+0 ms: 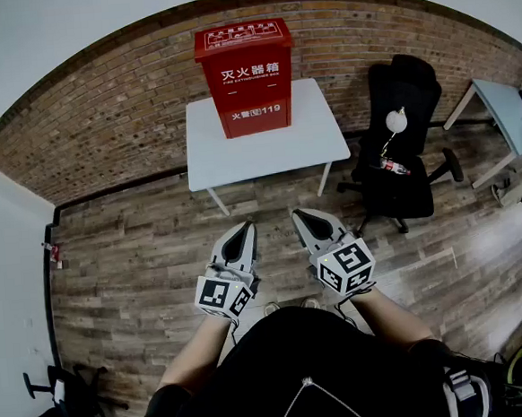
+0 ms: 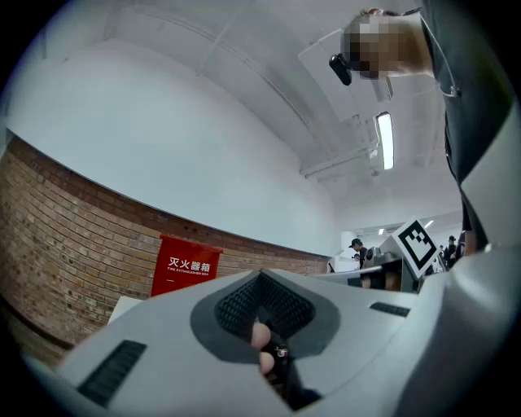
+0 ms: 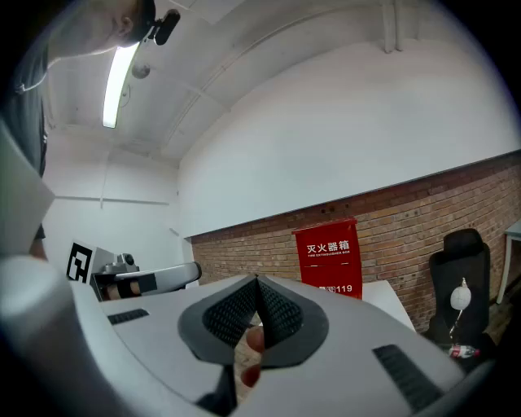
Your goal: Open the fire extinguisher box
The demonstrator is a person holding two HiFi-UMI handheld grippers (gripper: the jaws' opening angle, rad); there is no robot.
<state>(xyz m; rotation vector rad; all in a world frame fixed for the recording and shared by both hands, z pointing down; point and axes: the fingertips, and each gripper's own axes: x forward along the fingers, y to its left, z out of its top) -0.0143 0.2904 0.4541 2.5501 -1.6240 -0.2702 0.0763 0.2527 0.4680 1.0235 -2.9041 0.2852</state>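
Left gripper (image 1: 246, 227), right gripper (image 1: 299, 216): fingers pressed together, empty. Tall red metal fire extinguisher box (image 1: 246, 83): shut, upright on white bench (image 1: 265, 149), well apart ahead. Risk: a hard tug could topple it.

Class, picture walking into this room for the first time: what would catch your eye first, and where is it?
The red fire extinguisher box stands out most, upright on a white table against the brick wall. Nearer the person, the left gripper and right gripper are held side by side, jaws shut and empty, well short of the box.
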